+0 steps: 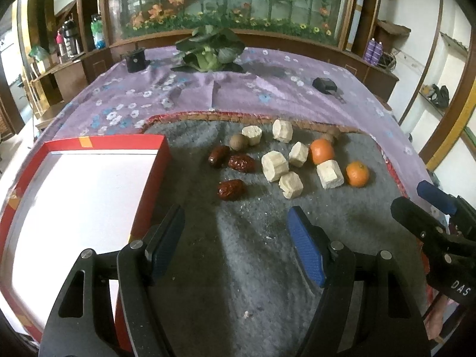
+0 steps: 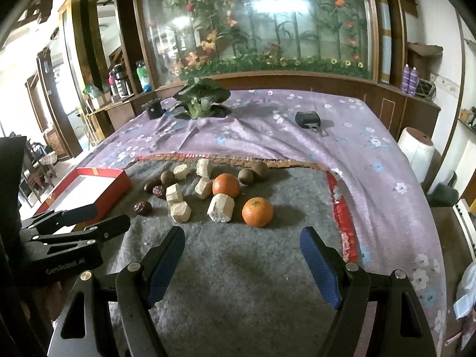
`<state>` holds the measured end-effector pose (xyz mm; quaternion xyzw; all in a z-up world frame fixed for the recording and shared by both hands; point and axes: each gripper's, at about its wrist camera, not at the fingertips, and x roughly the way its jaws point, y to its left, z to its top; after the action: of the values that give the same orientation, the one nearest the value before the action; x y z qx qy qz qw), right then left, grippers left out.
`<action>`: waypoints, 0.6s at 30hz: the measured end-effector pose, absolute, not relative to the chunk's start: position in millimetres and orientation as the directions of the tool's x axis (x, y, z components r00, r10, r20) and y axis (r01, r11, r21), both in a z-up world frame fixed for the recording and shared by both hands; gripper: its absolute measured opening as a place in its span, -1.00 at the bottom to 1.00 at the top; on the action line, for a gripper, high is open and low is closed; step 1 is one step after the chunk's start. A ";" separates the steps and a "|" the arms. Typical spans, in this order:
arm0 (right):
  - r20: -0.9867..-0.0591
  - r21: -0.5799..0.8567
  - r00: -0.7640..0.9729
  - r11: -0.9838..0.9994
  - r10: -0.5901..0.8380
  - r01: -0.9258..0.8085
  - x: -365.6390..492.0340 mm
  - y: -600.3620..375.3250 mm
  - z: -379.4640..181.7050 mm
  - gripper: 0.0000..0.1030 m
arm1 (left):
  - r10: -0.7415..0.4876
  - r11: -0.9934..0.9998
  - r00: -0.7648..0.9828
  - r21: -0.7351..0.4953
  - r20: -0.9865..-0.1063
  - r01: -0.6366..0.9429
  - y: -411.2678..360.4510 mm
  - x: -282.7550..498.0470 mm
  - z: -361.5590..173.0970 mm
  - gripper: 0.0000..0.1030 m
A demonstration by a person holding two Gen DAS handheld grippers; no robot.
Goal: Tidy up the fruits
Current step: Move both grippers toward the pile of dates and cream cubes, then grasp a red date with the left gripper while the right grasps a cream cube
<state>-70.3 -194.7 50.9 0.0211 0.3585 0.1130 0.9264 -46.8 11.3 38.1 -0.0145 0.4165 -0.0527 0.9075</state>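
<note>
I hold the left gripper [image 1: 235,226] and right gripper [image 2: 242,248] spread and empty above the mat [image 1: 238,253], ready to move fruit into the bare red box [image 1: 154,175].

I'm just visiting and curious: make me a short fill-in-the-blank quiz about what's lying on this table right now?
1. The number of oranges on the grey mat is ____.
2. Inside, the red box holds ____ fruit.
3. Both the left tongs and the right tongs have their jaws ____.
4. The dark red dates lie between the box and the pale ____ chunks.

Missing words: two; no; open; cream-coloured
</note>
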 end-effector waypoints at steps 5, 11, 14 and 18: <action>-0.673 0.117 0.703 0.972 0.229 -0.204 -64.8 -191.4 44.9 0.52 | -0.091 0.996 0.622 -0.064 -0.778 0.066 14.7 -28.7 30.3 0.40; -0.679 0.119 0.692 0.967 0.244 -0.224 -57.5 -190.6 41.4 0.52 | -0.101 0.995 0.600 -0.079 -0.793 0.064 15.4 -10.9 22.9 0.40; -0.680 0.135 0.687 0.964 0.257 -0.228 -53.0 -191.1 39.6 0.52 | -0.100 0.995 0.587 -0.076 -0.803 0.066 14.1 -3.3 17.9 0.40; -0.682 0.144 0.677 0.959 0.276 -0.246 -49.3 -188.2 36.3 0.50 | -0.101 0.995 0.580 -0.078 -0.808 0.064 12.0 2.9 13.6 0.17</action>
<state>-49.3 -188.2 36.3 0.0201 0.3757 0.1424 0.9155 2.9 12.0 13.6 -0.0202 0.4558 -0.0466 0.8886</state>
